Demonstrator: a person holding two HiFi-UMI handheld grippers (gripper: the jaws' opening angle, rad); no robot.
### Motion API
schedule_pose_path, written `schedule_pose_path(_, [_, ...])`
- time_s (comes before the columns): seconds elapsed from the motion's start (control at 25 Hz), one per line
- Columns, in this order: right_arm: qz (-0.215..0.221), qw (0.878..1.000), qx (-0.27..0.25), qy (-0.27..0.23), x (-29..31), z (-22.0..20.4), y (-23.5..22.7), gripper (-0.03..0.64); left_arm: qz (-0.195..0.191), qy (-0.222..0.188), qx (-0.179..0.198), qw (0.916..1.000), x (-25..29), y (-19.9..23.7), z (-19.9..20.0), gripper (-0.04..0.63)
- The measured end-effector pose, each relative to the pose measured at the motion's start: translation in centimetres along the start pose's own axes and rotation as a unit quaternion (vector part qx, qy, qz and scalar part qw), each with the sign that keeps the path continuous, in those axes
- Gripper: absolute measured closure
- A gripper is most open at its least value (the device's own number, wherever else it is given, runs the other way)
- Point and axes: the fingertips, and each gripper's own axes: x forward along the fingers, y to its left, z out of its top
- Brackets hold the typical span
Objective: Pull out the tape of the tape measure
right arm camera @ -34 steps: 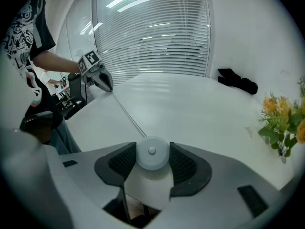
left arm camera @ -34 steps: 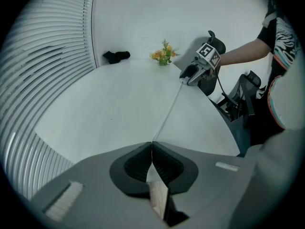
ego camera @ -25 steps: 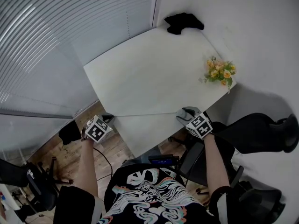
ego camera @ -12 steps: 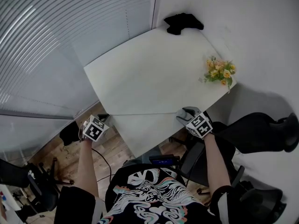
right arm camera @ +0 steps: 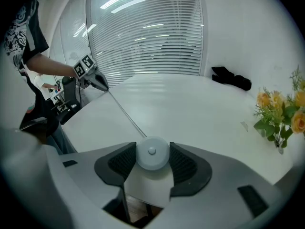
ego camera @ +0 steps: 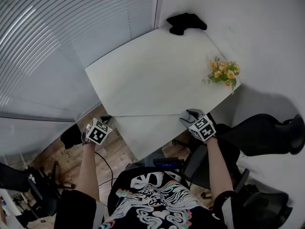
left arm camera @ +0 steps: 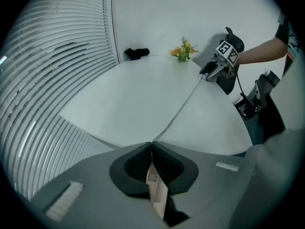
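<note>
The white table (ego camera: 152, 75) fills the middle of the head view, and its surface is plain and matte. Window blinds (ego camera: 57, 42) cover the room's side from 9 to 11 o'clock. A bare white wall (ego camera: 257, 27) stands from 1 to 3 o'clock. A black cloth (ego camera: 187, 23) lies at the table's far corner, at about 12 o'clock. A small bunch of yellow flowers (ego camera: 223, 74) sits at the table's edge at 2 o'clock. Below the table there is a wooden floor (ego camera: 62, 156), and a black chair (ego camera: 267, 132) stands at 4 o'clock.

The tape (ego camera: 147, 116) is drawn out in a thin straight line across the near part of the table — its long axis goes from 9 o'clock to 3 o'clock in the head view. I cannot tell if it touches the surface.

The left gripper (ego camera: 106, 121) is at the 9 o'clock end, beside the table's near-left corner. Its jaws are pressed together and pinch the tape's free end, a thin strip standing on edge between the pads. The right gripper (ego camera: 188, 116) is at the 3 o'clock end, at the near-right edge. Its jaws stand wide and clamp the round pale tape measure case (right arm camera: 152, 152) from both sides. In the right gripper view the tape leaves the case toward 11 o'clock — straight at the left gripper.
</note>
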Motion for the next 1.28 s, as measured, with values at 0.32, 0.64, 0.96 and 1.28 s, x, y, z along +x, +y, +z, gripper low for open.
schedule_pose_path(0.32, [-0.011, 1.000, 0.009, -0.003, 0.0, 0.0, 0.0, 0.394, 0.001, 0.006, 0.003, 1.0000, 0.3, 0.2, 0.3, 0.586])
schedule_pose_path(0.64, [-0.014, 1.000, 0.013, -0.009, -0.1, -0.2, 0.0, 0.393, 0.005, 0.014, 0.018, 0.9997, 0.4, 0.0, 0.5, 0.586])
schedule_pose_path(0.96, [-0.022, 0.999, 0.033, -0.010, -0.1, -0.1, 0.0, 0.363, 0.018, 0.019, 0.039, 0.9989, 0.5, 0.2, 0.5, 0.563])
schedule_pose_path(1.28, [-0.059, 0.995, 0.050, -0.056, -1.5, 1.6, 0.9, 0.347, 0.039, -0.011, -0.012, 0.9991, -0.1, 0.8, 0.9, 0.406])
